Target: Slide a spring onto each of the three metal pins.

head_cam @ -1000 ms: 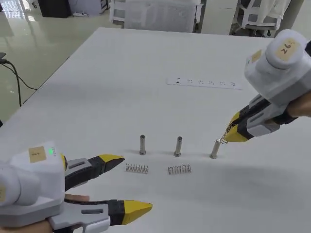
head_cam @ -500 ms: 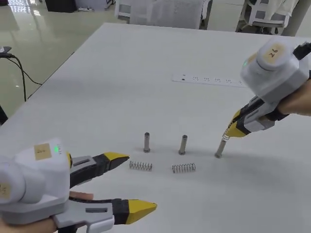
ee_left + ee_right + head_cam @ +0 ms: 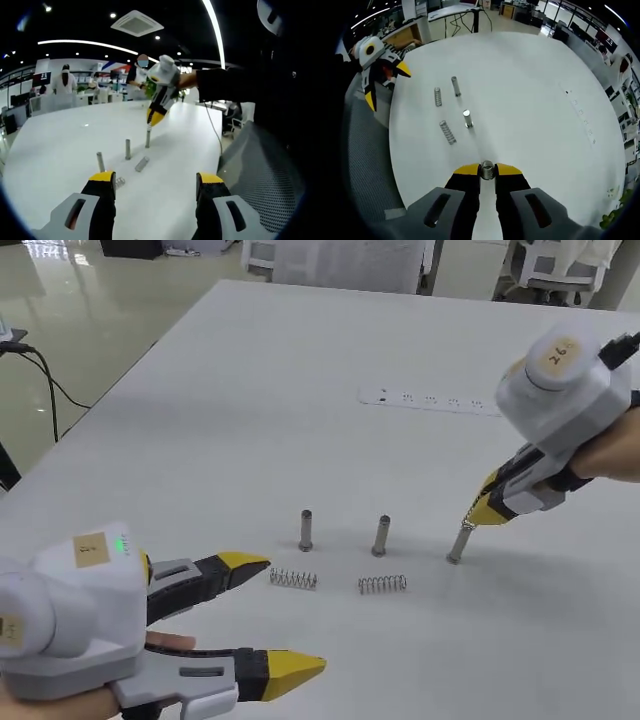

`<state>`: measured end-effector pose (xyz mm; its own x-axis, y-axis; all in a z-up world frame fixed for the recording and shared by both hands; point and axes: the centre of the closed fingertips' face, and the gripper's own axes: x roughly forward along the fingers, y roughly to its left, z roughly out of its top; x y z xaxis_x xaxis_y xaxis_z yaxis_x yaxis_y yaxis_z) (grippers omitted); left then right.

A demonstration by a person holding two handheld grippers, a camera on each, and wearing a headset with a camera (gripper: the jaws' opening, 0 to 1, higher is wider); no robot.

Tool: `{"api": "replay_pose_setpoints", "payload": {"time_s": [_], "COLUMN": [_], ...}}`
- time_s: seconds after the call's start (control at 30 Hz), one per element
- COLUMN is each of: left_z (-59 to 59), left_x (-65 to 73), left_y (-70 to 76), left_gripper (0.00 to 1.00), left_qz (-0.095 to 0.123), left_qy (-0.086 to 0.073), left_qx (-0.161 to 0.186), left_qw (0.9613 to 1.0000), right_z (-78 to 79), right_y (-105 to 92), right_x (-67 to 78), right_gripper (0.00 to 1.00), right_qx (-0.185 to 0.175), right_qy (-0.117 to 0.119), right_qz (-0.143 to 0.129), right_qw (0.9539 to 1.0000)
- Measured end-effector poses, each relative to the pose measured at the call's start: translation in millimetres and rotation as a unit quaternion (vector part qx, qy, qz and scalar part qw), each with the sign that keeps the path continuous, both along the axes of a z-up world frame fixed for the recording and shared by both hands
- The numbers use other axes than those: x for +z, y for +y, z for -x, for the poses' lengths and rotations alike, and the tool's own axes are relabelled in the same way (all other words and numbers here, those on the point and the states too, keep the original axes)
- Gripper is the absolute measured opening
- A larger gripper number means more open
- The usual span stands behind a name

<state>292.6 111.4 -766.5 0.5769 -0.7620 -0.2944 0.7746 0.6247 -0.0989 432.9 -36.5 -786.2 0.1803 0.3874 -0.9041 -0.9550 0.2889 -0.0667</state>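
- Question time! How much of the job is done?
- None of it all the way, I think. The right tongs (image 3: 478, 512) are pinched tight on one spring (image 3: 487, 170) and hold it right at the top of the right pin (image 3: 459, 543). I cannot tell if it has begun to go down over the pin.
- And the other two pins?
- The left pin (image 3: 306, 530) and the middle pin (image 3: 381, 536) stand bare. One loose spring (image 3: 293, 579) lies flat on the white counter (image 3: 200, 420) just in front of the left pin. The other loose spring (image 3: 382, 584) lies just in front of the middle pin. So one is being done and two are left to do.
- What about the left tongs?
- The left tongs (image 3: 295, 612) are wide apart with nothing in them (they hang low, near the person, off to the left of the pins).
- Any words to read?
- Not much. A round sticker (image 3: 560, 355) on top of the right tool has a mark that looks like a 2 and one more sign, but I cannot be sure. A tan sticker (image 3: 91, 548) on the left tool has writing too small to read, and a little green light (image 3: 122, 545) glows beside it. The white power strip (image 3: 430, 400) farther back has no words I can make out.
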Motion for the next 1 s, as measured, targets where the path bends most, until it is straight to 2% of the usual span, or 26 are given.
{"api": "replay_pose_setpoints", "payload": {"time_s": [0.5, 1.0], "left_z": [-0.6, -0.2], "left_x": [0.0, -0.9], "left_y": [1.2, 1.5], "left_gripper": [0.60, 0.59], "left_qz": [0.000, -0.002], "left_qy": [0.001, 0.004], "left_qx": [0.003, 0.002], "left_qw": [1.0000, 1.0000], "right_z": [-1.4, -3.7], "right_y": [2.7, 3.6], "right_x": [-18.1, -38.7], "right_gripper": [0.08, 0.08], "right_qx": [0.003, -0.014], "right_qy": [0.011, 0.021], "right_qz": [0.014, 0.018], "right_qw": [0.9998, 0.9995]}}
